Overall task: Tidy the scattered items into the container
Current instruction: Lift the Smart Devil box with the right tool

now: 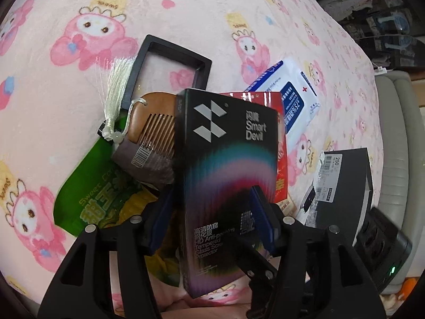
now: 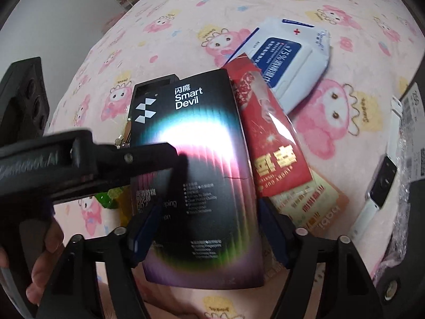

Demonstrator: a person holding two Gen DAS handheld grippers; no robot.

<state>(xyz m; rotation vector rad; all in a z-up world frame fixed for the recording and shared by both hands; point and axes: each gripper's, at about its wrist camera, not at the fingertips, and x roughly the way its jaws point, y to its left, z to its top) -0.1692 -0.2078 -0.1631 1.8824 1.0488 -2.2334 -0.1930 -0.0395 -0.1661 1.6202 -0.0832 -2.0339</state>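
Note:
A black Smart Devil screen-protector box [image 1: 225, 164] is held above the pink blanket. My left gripper [image 1: 212, 223] is shut on its lower part, blue pads on both sides. My right gripper [image 2: 204, 234] is also shut on the same box [image 2: 196, 159], pads pressed on its two long edges. The left gripper's body crosses the right wrist view [image 2: 87, 159] at the left. Under the box lie a red packet [image 2: 273, 143], a white wipes pack [image 2: 289, 61], a wooden comb with tassel [image 1: 148, 122] and a green snack bag [image 1: 101, 186]. A dark shoebox [image 1: 342, 186] stands at the right.
An open black frame-like box [image 1: 170, 63] lies behind the comb. A small white device [image 2: 379, 183] lies beside the shoebox. A black power strip [image 1: 382, 247] and a grey sofa edge [image 1: 398, 122] are at the right, off the bed.

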